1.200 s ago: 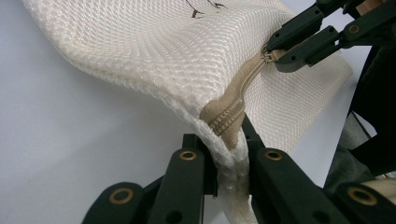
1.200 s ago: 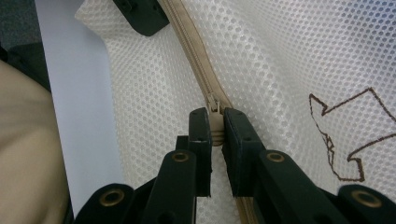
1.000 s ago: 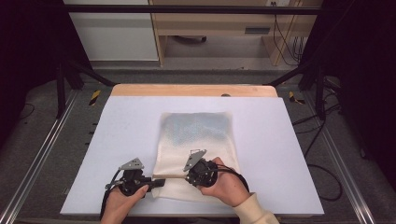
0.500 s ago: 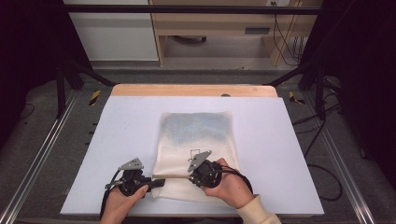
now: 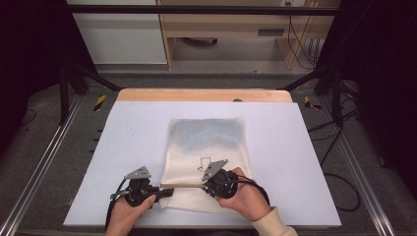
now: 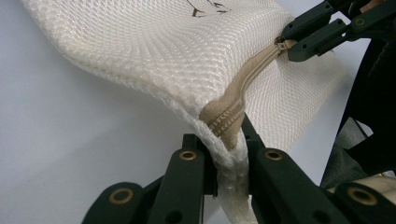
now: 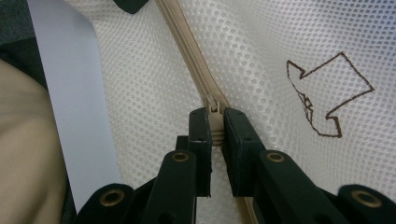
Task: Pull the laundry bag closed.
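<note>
High view: a white mesh bag (image 5: pixel 206 164) lies at the centre of the pale table (image 5: pixel 128 132), its near edge toward the bottom of the frame. At lower left, the left gripper (image 6: pixel 229 154) is clamped tight on the bag's corner, where the tan zipper (image 6: pixel 243 88) ends. At lower centre, the right gripper (image 7: pixel 215 128) is pinched on the zipper pull (image 7: pixel 214 109). Done well, the step likely calls for the left grip anchoring the corner taut while the right draws the pull straight along the teeth, avoiding snagged mesh.

Right gripper (image 5: pixel 202 185) slid along zipper (image 5: pixel 184 186) toward left gripper (image 5: pixel 167 191).
</note>
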A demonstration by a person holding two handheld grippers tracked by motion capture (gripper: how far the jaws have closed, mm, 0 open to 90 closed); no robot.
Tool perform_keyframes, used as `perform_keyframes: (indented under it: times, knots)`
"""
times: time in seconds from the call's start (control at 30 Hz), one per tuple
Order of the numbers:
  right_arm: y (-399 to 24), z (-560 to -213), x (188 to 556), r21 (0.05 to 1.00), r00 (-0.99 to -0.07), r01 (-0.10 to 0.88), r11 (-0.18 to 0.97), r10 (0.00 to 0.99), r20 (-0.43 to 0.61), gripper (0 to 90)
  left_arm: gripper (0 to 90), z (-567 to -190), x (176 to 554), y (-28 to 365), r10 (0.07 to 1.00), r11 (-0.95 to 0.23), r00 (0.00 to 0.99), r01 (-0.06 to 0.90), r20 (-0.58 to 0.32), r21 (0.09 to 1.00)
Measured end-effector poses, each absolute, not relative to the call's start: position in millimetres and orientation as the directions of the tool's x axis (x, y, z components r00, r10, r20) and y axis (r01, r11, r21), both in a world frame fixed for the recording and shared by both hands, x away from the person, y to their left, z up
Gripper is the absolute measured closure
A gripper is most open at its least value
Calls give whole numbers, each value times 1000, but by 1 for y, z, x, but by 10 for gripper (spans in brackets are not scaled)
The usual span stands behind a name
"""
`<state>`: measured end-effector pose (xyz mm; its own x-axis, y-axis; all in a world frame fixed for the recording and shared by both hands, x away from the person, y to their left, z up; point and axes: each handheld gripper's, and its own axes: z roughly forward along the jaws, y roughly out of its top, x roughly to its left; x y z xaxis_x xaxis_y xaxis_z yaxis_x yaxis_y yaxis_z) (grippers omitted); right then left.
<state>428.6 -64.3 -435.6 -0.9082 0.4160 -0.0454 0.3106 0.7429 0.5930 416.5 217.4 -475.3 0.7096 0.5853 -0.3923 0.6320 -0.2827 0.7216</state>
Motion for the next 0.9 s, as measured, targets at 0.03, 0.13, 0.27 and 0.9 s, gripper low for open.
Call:
perform_keyframes:
  times: [0.03, 0.13, 0.27, 0.9]
  knots:
    - [-64, -436, 429, 593, -908, 311, 743, 416, -45, 820, 840, -475, 417, 217, 585, -283, 710, 632, -392, 722]
    - [-66, -435, 428, 596, -906, 319, 737, 422, -38, 820, 840, -475, 417, 217, 584, -284, 710, 632, -393, 721]
    - [-67, -436, 428, 595, -906, 318, 738, 422, -40, 820, 840, -475, 417, 217, 586, -284, 709, 632, -392, 721]
    - [-75, -435, 424, 596, -901, 322, 735, 431, -45, 820, 840, -475, 416, 217, 584, -285, 709, 636, -396, 718]
